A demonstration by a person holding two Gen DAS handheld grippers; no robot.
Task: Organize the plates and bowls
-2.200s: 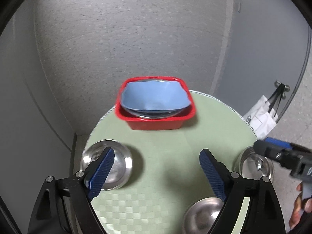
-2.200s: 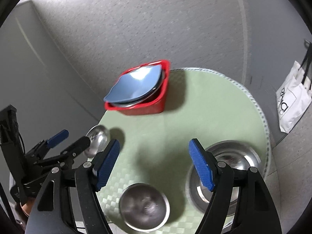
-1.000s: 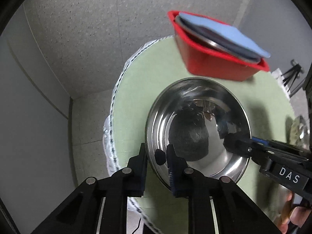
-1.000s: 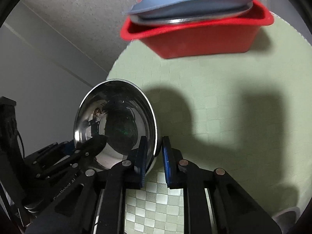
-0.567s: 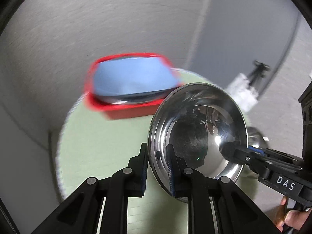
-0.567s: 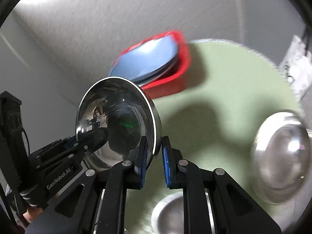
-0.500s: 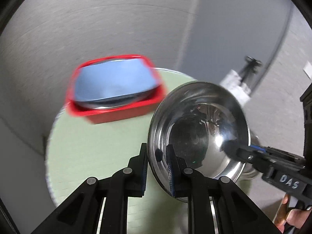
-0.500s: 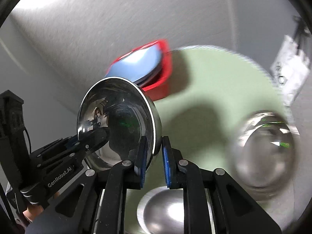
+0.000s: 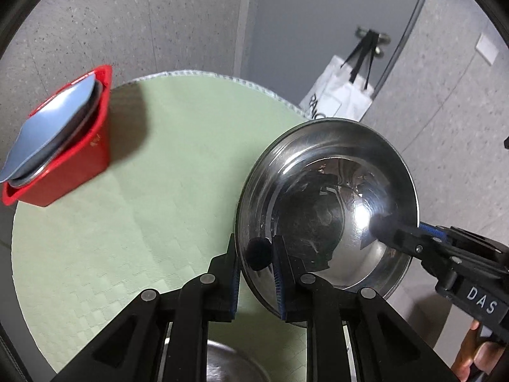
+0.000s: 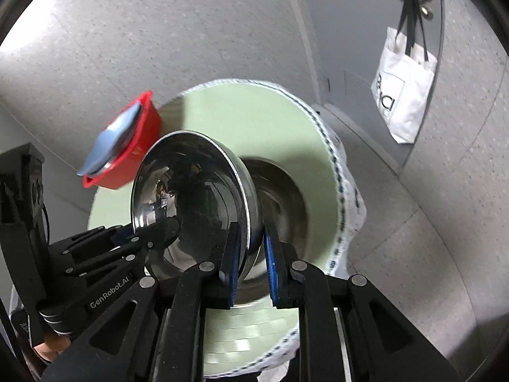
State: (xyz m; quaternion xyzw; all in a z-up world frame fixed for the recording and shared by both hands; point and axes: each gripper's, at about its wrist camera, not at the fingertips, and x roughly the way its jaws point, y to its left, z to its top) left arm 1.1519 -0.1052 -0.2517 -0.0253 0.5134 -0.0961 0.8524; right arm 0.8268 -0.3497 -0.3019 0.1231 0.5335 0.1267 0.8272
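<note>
While both claws, left claw (image 9: 256, 273) and right claw (image 10: 249, 264), clamp the steel bowl (image 9: 327, 203), green round table (image 9: 127, 191), grey walls.

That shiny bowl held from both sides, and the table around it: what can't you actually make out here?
- Steel bowl underside: both views, hidden by its own rim and wall.
- Larger steel dish: right wrist view, mostly behind the held bowl.
- Another bowl: left wrist view, cut by the bottom edge and the left gripper.
- Red bin contents under the blue plate: only a metal rim shows.
- White bag lettering: too distorted to read.
</note>
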